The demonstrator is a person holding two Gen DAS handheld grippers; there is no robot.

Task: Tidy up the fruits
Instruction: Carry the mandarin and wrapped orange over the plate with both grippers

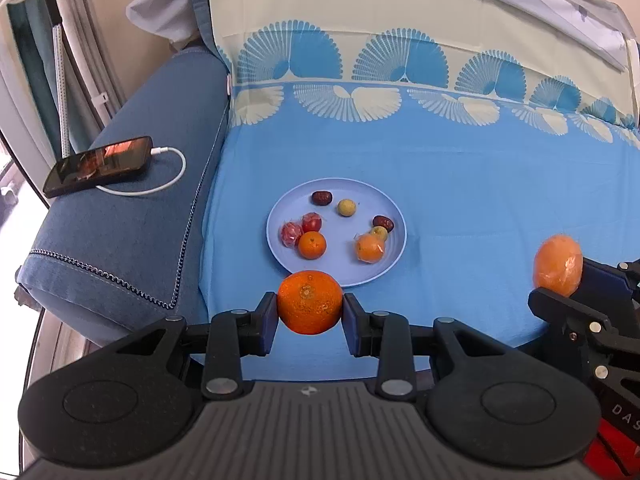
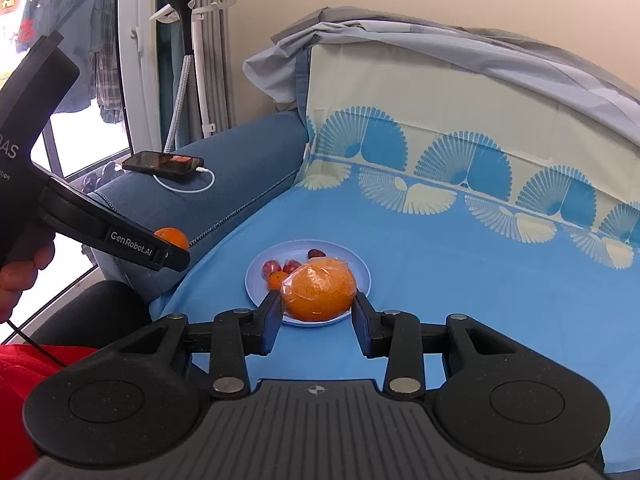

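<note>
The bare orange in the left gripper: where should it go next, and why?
Probably a short move forward and down to the blue plate. The left gripper is shut on the bare orange, just short of the plate's near rim, and the other fruit already lies there. The open middle looks like the safest spot. The right gripper holds a wrapped orange.

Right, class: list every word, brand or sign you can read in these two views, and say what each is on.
"GenRobot.AI": on the left gripper arm.
"DAS": on the right gripper body, cut off at the frame edge.
"DAS", first letter cut off: on the left gripper's handle; the small print below it is unreadable.
Red hanging by the window: one Chinese character, blurred.
</note>
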